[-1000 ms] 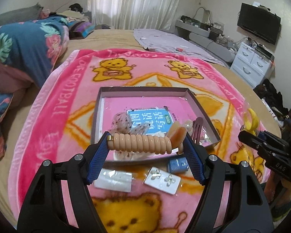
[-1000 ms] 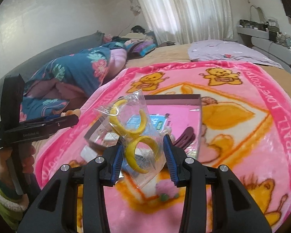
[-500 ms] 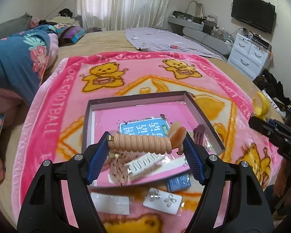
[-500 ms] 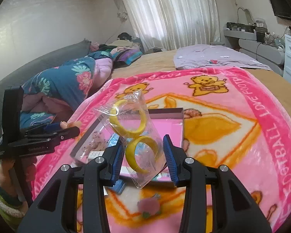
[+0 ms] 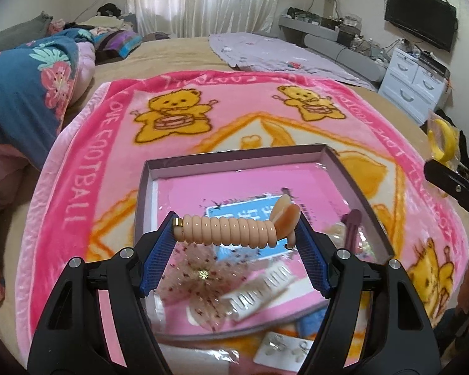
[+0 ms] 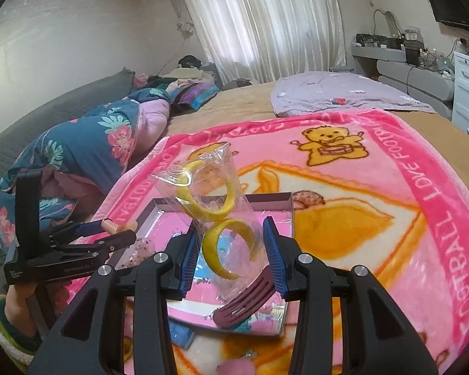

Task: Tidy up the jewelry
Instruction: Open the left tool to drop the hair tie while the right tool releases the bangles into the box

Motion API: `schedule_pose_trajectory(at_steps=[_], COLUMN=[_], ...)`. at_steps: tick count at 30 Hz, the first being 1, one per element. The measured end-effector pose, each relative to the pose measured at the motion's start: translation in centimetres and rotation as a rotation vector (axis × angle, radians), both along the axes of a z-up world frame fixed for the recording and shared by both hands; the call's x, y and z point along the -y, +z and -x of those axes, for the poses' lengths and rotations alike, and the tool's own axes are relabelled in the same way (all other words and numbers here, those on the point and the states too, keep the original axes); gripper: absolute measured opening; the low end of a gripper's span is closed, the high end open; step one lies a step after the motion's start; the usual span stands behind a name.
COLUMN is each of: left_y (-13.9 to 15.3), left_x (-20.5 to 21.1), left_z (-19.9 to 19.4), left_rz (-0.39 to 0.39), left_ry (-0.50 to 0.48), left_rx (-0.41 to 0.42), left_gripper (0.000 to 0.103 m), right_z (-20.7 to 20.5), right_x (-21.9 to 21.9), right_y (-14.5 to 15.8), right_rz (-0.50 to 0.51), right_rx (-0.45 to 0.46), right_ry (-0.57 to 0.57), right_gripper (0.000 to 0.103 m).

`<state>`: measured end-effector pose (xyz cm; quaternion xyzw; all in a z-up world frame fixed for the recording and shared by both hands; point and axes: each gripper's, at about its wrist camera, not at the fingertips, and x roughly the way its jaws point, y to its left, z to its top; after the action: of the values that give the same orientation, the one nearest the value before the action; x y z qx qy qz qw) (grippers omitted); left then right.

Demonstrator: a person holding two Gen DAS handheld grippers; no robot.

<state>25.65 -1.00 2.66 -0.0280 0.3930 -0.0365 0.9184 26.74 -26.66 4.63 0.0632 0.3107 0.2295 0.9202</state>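
The job looks to me about half done. The shallow box (image 5: 344, 168) lies on the pink bear blanket (image 5: 87, 162) on the bed, and several pieces are already inside it: a blue card (image 5: 234, 212), a dotted fabric flower (image 5: 203, 275), a white hair clip (image 5: 259, 287) and a dark plum clip (image 6: 244, 303) near the right wall. The left gripper (image 5: 234, 234) is above the near part of the box, and its fingers are closed on the two ends of a peach spiral hair tie (image 5: 225, 232) – it hangs in the air between the blue pads, not yet put down. The right gripper (image 6: 231, 247) is also above the box and pinches a clear plastic bag with yellow hoops (image 6: 219, 206); the bag stands up between the pads. So both of these pieces still must go into the box. On the blanket in front of the box, outside of it, I see a white card with small earrings (image 5: 284, 347) and a small blue packet (image 6: 181, 334) – these are left to collect after, I think. Whether more things are lying nearer to the person, I cannot tell.
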Motion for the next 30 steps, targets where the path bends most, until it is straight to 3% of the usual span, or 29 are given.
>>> schedule_pose_trajectory(at_steps=[22,30], left_y=[-6.3,-6.8], left_x=[-2.4,-1.4], left_z=[-4.0,-3.8], left_rz=[-0.039,-0.054], left_ry=[0.053,0.028], left_rx=[-0.105,-0.120], left_gripper=[0.066,0.074], right_z=[-1.2,-1.2], right_x=[-2.3,-2.9], right_y=[-6.6,-7.8], right_rz=[0.129,0.178], right_rx=[-0.166,-0.190], right_ry=[0.015,0.007], right_gripper=[0.038,0.038])
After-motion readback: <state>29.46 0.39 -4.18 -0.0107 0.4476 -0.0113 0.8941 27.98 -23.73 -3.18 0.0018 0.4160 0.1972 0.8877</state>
